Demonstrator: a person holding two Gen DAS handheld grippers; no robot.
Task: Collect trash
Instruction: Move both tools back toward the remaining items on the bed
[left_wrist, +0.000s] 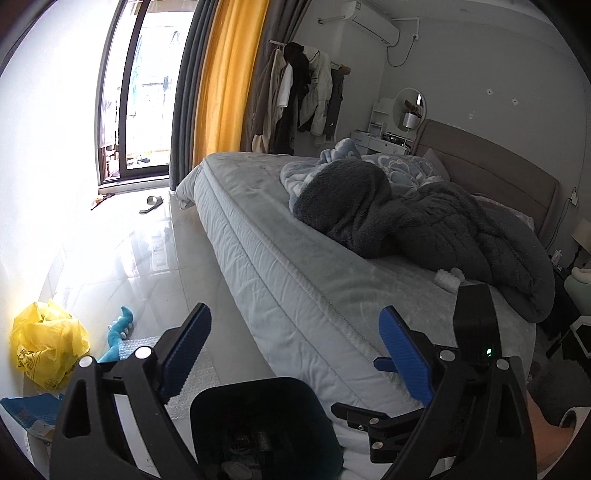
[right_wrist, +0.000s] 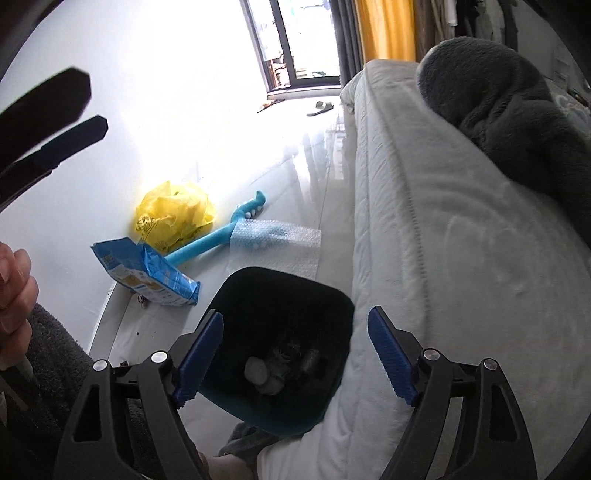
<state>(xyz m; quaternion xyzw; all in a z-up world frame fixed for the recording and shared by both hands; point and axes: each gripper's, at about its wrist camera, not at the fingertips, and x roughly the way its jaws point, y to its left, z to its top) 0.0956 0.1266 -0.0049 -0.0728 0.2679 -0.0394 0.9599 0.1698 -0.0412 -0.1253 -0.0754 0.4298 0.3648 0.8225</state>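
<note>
I see blue ribbed pads on black arms on my right gripper (right_wrist: 295, 354), and my left gripper (left_wrist: 295, 350) has the same colours. Below sits a dark teal bin (right_wrist: 280, 295). At ten o'clock of it lies a blue and yellow printed packet (right_wrist: 147, 273), then a bright yellow plastic bag (right_wrist: 173, 214), a turquoise toy (right_wrist: 221, 236) and clear bubble wrap (right_wrist: 280, 243). At three o'clock, a pale grey bed (right_wrist: 443, 229) carries a charcoal fleece blanket (right_wrist: 498, 96).

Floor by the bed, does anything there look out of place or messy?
Yes. Loose litter lies on the tiles between the wall and the bed: a crumpled yellow plastic bag, a torn-open blue package, a sheet of bubble wrap and a blue toy. None is in the dark bin.
</note>
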